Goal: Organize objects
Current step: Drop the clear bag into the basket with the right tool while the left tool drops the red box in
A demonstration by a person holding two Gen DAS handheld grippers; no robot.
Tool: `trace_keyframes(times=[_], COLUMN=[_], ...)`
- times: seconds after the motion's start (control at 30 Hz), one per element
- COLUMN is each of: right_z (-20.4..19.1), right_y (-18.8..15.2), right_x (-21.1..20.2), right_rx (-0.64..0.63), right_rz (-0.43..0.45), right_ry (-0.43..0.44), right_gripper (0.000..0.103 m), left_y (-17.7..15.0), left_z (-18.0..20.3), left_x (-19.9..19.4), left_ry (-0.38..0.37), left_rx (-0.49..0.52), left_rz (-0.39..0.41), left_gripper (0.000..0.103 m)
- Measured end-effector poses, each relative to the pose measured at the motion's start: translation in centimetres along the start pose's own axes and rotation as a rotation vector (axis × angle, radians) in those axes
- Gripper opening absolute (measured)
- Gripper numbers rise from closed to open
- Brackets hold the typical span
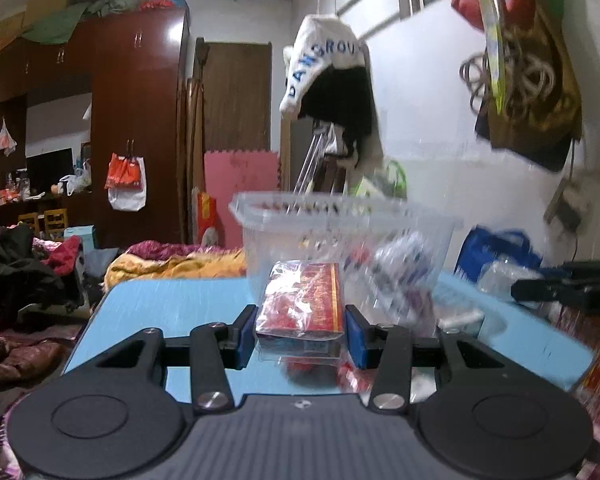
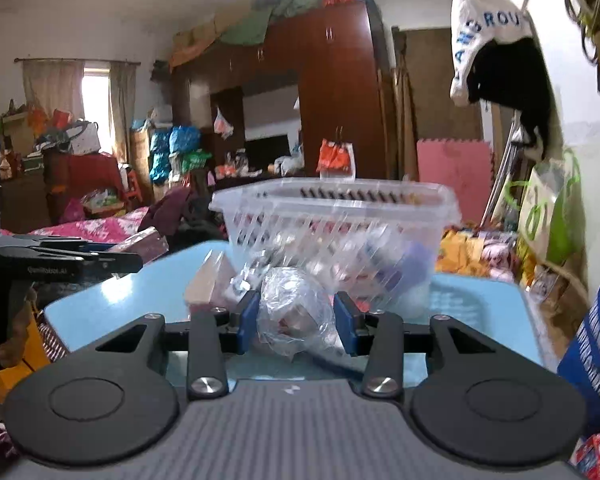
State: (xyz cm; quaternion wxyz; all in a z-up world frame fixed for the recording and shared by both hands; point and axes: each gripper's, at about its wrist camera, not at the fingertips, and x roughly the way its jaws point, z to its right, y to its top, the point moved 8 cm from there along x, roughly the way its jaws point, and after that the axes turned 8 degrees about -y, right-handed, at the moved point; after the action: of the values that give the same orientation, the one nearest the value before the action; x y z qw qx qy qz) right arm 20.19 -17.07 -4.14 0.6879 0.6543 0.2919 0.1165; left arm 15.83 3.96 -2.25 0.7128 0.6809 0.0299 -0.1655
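My left gripper is shut on a red and gold box wrapped in clear plastic, held a little above the light blue table. My right gripper is shut on a crumpled clear plastic bag with something round inside. A clear slotted plastic basket stands on the table just beyond both grippers, with several wrapped items inside it. The right gripper's black body shows at the right edge of the left wrist view. The left gripper's body shows at the left of the right wrist view.
A pinkish box lies on the table left of the basket. A blue bag and a white wall stand to the right. A cluttered bed and dark wooden wardrobes lie beyond the table. Bags hang overhead on the wall.
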Motion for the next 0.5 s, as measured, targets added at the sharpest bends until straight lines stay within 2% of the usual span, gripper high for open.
trace_keyframes(times=[0.23,0.33,0.5], right_z=[0.4,0.5,0.5], right_y=[4.6,6.5,7.9], right_x=[0.5,2.0,3.6], right_rx=[-0.049,-0.07,-0.078], right_rz=[0.081,0.096,0.09], right_ry=[-0.029,-0.053,-0.064], right_gripper=[0.045,0.045,0.044], left_y=[4.4,6.4,8.2], left_z=[1.0,1.6,2.1], left_x=[1.0,2.2,4.4], left_ry=[-0.038,-0.064,-0.069], left_rx=[-0.02,-0.027,-0.034], left_rz=[0.071,0.077,0.073], left_gripper=[0.049,0.049,0.049])
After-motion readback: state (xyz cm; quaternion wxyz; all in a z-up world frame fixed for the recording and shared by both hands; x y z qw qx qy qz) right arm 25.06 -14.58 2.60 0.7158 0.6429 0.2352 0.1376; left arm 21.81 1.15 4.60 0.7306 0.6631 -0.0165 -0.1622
